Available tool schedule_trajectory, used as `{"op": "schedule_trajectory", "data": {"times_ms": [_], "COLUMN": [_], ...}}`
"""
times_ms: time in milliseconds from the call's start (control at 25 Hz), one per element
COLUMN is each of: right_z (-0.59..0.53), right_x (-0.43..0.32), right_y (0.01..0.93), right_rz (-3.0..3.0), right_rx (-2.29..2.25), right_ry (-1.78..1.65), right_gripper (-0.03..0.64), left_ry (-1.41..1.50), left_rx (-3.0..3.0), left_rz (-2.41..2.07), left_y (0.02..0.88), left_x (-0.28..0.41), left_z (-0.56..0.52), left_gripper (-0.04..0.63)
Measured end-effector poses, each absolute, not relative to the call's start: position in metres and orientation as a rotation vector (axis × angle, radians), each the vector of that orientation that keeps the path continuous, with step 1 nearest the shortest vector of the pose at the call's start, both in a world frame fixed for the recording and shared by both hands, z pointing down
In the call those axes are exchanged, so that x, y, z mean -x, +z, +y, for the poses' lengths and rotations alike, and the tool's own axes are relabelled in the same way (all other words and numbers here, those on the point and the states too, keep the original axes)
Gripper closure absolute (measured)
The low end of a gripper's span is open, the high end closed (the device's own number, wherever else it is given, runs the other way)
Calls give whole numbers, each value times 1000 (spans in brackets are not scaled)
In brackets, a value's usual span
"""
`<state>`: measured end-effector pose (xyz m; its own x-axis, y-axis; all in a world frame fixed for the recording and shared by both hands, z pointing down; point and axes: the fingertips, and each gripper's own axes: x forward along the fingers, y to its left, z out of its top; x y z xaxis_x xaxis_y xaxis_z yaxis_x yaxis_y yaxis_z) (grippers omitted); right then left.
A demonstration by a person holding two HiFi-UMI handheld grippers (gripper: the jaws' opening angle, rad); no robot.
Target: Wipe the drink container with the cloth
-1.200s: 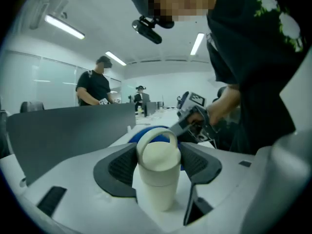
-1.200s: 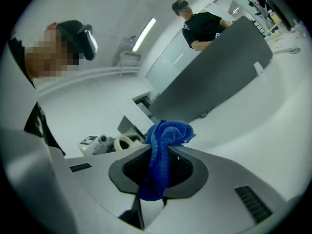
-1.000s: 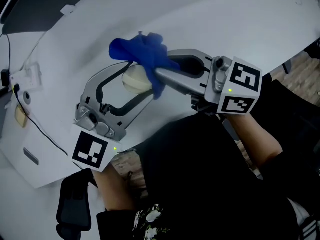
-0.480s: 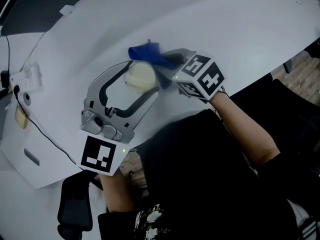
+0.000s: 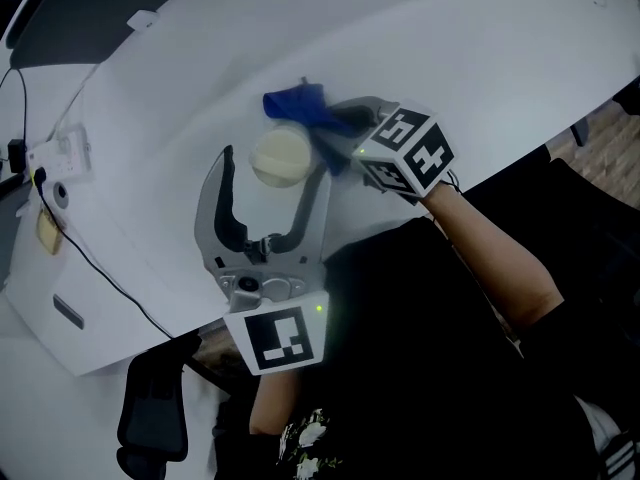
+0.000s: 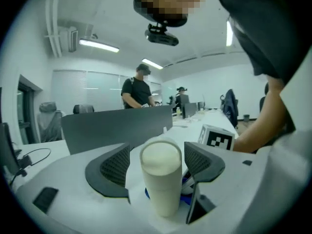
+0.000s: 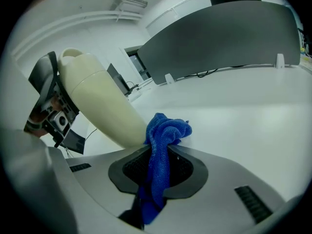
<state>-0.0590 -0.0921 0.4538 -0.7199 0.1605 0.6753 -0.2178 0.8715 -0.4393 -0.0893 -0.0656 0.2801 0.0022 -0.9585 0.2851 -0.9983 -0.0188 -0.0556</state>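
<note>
A cream drink container stands upright on the white table. My left gripper reaches up from below it. Its jaws have just been opening and now stand open on either side of the container, with a gap at each pad. My right gripper comes in from the right, shut on a bunched blue cloth. In the right gripper view the cloth hangs between the jaws of the right gripper and touches the container low on its side.
Cables and small devices lie at the table's left end. A black chair stands below the near edge. A grey divider panel runs behind the table, with people standing beyond it.
My left gripper has swung round from the container's left to below it and spread its jaws off it. My right gripper came down beside the container with the cloth, then stayed put.
</note>
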Motion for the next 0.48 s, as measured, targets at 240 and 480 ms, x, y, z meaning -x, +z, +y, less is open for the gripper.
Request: {"op": "schedule_trajectory", "data": {"times_ms": [240,480], "right_z": [-94,-119], "right_x": [56,40], "right_y": [450,376], "right_rz": [-2319,-2544], "right_rx": [-103,-245], "right_ry": [648,598], "right_gripper": [552,552], "left_ry": [457,516], "left_rx": [-2116,-2723], "left_rz": [-1982,-1285], "left_y": [299,295], "left_x": [82,64], "left_z": [-69,-66], "left_gripper": [324,324]}}
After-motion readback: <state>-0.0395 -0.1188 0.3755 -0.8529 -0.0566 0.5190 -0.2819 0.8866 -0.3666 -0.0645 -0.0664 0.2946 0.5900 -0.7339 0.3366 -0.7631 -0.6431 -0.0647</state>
